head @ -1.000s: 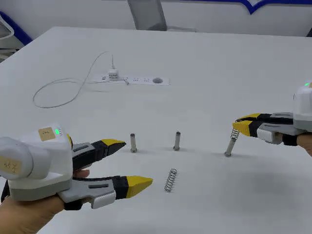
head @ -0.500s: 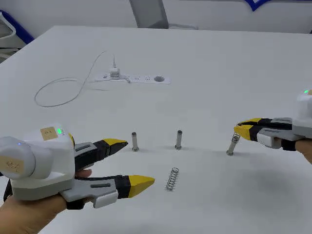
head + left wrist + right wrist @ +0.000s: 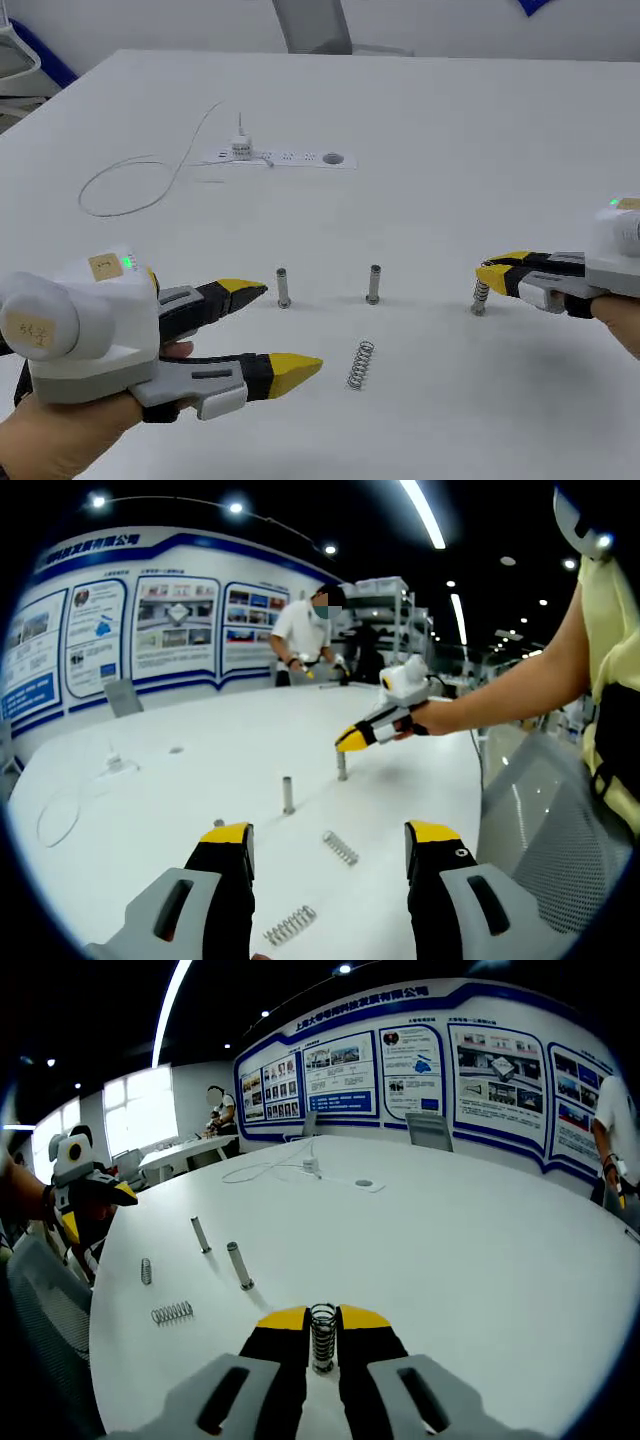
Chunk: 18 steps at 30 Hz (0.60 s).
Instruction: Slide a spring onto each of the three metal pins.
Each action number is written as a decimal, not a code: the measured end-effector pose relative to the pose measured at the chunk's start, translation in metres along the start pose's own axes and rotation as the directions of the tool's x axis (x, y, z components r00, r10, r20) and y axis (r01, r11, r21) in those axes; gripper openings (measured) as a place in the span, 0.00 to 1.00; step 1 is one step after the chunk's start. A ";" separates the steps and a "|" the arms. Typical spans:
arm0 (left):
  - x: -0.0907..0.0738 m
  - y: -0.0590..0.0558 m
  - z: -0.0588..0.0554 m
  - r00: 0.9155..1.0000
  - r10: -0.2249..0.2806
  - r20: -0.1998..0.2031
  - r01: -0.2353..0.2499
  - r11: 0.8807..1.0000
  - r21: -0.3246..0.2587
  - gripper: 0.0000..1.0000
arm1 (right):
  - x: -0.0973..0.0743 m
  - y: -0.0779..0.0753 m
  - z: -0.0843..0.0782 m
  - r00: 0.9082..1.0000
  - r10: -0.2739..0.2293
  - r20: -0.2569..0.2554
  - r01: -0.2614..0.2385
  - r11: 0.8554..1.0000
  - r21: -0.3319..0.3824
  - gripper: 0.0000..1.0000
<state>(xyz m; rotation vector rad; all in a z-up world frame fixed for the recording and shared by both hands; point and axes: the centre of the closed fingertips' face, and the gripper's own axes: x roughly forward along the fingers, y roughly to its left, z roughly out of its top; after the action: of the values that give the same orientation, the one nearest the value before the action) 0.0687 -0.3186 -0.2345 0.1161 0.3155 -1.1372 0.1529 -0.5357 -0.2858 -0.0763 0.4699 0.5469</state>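
Three pins stand in a row mid-frame on the table: left pin and middle pin bare. At centre right the right tool, nearly closed, pinches a spring seated on the right pin. Lower left, the left tool gapes wide, empty; a loose spring lies just right of it.

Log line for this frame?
right gripper: shut on spring on right pin | left gripper: open | left pin, middle pin: bare | two loose springs
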 end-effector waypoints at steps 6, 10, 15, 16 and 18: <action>-0.001 0.002 0.000 1.000 0.006 0.001 -0.006 1.000 -0.002 0.62 | 0.002 0.001 -0.001 1.000 -0.004 0.001 0.004 1.000 -0.005 0.11; -0.001 0.002 0.000 1.000 0.006 0.003 -0.006 1.000 -0.003 0.62 | -0.003 0.001 -0.007 1.000 -0.009 0.000 0.009 1.000 -0.002 0.11; 0.000 0.002 0.000 1.000 0.003 0.004 -0.003 1.000 -0.003 0.62 | -0.004 0.000 -0.015 1.000 -0.016 -0.014 0.016 1.000 -0.014 0.11; 0.000 0.002 0.000 1.000 0.003 0.005 -0.003 1.000 -0.003 0.62 | -0.004 0.000 -0.016 1.000 -0.016 -0.017 0.016 1.000 -0.017 0.11; 0.000 0.002 0.001 1.000 0.002 0.008 -0.002 1.000 -0.001 0.62 | -0.005 -0.001 -0.017 1.000 -0.020 -0.020 0.020 1.000 -0.022 0.11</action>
<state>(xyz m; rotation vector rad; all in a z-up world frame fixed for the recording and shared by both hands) 0.0710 -0.3181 -0.2335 0.1113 0.3090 -1.1352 0.1426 -0.5420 -0.2987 -0.1072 0.4830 0.5318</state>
